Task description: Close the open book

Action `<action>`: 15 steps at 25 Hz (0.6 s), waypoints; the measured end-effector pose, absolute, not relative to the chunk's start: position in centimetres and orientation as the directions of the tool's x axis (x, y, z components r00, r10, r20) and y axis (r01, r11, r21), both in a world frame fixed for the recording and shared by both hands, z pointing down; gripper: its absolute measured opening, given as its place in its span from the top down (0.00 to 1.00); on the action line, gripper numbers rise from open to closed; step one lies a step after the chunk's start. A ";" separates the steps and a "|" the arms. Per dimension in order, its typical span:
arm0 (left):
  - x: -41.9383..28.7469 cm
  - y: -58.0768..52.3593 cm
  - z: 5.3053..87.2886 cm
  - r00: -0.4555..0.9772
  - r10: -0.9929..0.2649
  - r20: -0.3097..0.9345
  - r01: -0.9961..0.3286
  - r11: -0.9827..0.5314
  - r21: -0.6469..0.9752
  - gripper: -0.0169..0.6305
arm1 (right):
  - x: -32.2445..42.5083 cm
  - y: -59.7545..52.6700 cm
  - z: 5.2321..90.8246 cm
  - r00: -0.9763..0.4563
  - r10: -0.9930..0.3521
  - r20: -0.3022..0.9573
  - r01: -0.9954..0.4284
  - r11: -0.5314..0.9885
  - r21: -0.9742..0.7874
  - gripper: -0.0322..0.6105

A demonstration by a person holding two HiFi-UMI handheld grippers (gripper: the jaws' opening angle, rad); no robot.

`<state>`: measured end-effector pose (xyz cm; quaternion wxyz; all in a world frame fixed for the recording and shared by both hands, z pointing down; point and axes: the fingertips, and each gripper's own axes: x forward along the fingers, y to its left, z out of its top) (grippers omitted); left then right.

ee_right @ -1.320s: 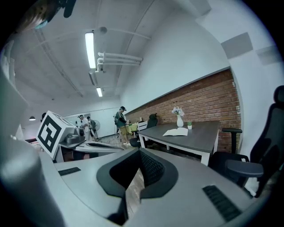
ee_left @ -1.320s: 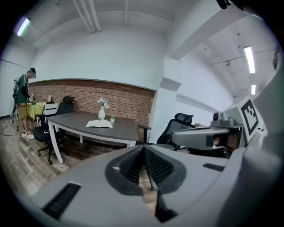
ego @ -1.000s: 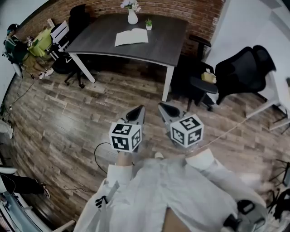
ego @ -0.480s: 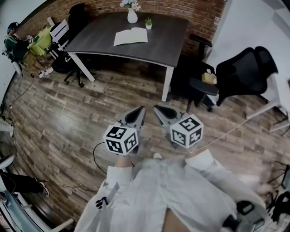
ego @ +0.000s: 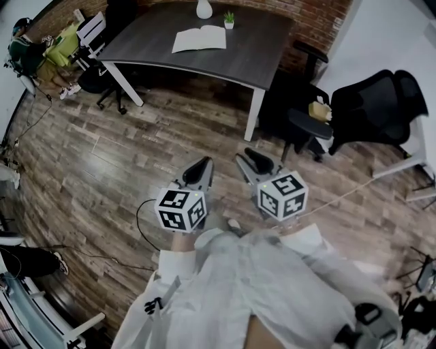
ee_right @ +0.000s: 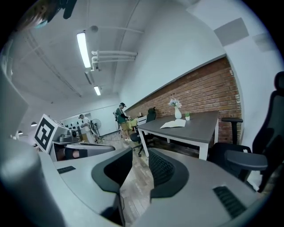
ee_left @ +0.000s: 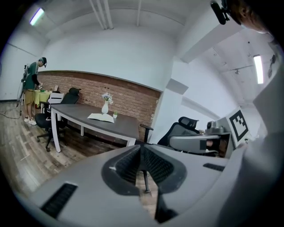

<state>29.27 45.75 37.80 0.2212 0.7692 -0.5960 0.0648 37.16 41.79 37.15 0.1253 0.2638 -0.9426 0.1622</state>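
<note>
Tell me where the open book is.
In the head view the open book lies at top centre on the dark table, just below the white vase and small plant.

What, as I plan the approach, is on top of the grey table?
An open book lies on the table, with a white vase and a small potted plant beyond it. Anything beneath the book's pages is covered.

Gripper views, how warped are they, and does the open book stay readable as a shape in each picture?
Head view: mild barrel bend in the floor, the open book crisp and bright on the dark table. Left gripper view: heavy fisheye, black corners, book small but distinct, ceiling light blown out. Right gripper view: same warp, book again small, light strip glaring.
</note>
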 end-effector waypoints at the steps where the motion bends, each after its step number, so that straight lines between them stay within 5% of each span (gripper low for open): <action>1: 29.1 45.6 37.8 0.270 -0.890 0.367 -0.949 -0.181 0.258 0.96 | 37.1 41.7 37.3 -0.832 -0.451 0.323 -0.534 0.810 -0.244 0.80; 6: 28.3 44.9 38.1 0.250 -0.890 0.382 -0.956 -0.163 0.244 0.95 | 35.9 41.5 37.6 -0.844 -0.426 0.325 -0.512 0.819 -0.257 0.80; 15: 23.7 40.7 39.3 0.276 -0.872 0.404 -0.951 -0.187 0.245 0.78 | 30.7 38.1 38.3 -0.845 -0.428 0.320 -0.514 0.816 -0.265 0.80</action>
